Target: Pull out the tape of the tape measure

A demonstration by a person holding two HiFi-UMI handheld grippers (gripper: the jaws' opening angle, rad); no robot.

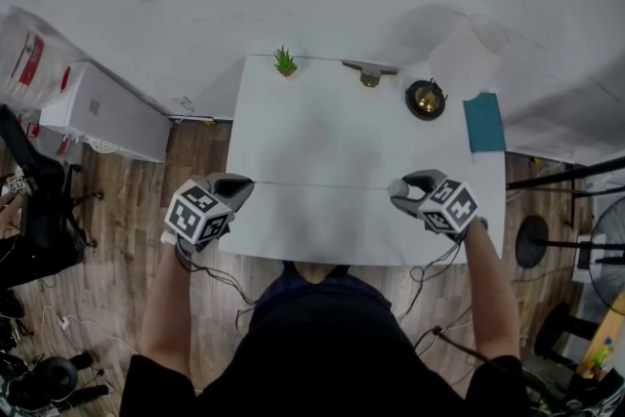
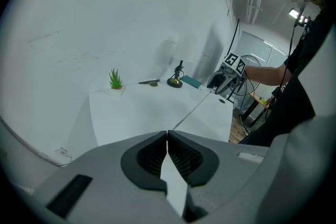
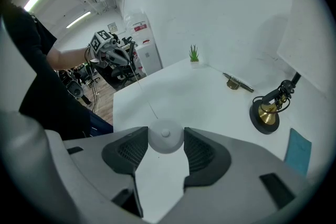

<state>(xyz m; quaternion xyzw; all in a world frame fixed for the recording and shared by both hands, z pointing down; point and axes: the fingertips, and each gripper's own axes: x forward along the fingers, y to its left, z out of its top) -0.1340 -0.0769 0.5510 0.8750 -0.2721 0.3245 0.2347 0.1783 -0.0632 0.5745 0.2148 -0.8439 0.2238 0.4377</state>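
Note:
A round white tape measure case [image 3: 166, 137] sits between the pads of my right gripper [image 3: 166, 141], which is shut on it. In the head view that gripper [image 1: 398, 191] hovers over the near right of the white table [image 1: 322, 127]. A thin white tape [image 1: 322, 186] runs taut from it across the table to my left gripper [image 1: 244, 183] at the near left edge. The left gripper [image 2: 167, 136] has its jaws pressed together on the end of the tape [image 2: 191, 109]. The tape [image 3: 142, 93] shows as a fine line leading away from the case.
Along the table's far edge stand a small green plant [image 1: 284, 62], a metal clip-like piece [image 1: 369, 71], a black and brass stand [image 1: 426, 99] and a teal card [image 1: 483, 121]. A white cabinet [image 1: 107, 112] is on the floor left; a fan [image 1: 605, 249] and stands are at the right.

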